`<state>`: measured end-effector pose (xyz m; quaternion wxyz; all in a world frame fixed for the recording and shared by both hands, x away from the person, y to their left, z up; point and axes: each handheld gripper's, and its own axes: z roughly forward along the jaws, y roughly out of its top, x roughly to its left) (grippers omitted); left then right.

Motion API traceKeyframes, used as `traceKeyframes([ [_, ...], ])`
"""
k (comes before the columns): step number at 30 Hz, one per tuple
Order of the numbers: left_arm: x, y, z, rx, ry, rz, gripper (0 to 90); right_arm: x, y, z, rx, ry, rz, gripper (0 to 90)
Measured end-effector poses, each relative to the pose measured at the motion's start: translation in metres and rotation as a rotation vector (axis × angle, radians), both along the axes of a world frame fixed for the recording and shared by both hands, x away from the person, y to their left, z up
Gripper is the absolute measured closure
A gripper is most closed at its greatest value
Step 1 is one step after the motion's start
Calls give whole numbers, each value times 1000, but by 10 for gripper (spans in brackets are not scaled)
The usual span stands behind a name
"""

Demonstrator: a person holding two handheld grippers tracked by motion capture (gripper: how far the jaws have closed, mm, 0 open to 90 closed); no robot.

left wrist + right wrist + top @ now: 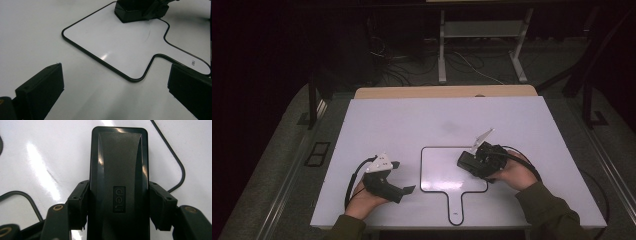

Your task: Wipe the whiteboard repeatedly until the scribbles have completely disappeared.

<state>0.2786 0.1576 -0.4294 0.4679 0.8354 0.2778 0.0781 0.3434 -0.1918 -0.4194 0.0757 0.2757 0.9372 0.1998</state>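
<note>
A white table [387,125] carries 1 paddle-shaped whiteboard [439,165] with a black rim, lying flat.

White surface [412,125]; tan board edge [447,92] just behind it. Grey floor, cables [412,62], metal frame legs [442,50] beyond.

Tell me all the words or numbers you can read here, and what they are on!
"deli": raised on the top of the black eraser clamped in the right hand-held gripper.
Small black mark on the handle of the whiteboard paddle: too small and blurred to read.
No other writing shows.
</note>
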Motion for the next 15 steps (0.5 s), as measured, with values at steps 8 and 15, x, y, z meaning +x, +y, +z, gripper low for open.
traceKeyframes([
  [8,0,-1,0,0,2,0,0,-16,12,1,-13,12,54,387],
  [15,0,-1,0,2,1,0,0,-14,9,1,-27,-4,40,387],
])
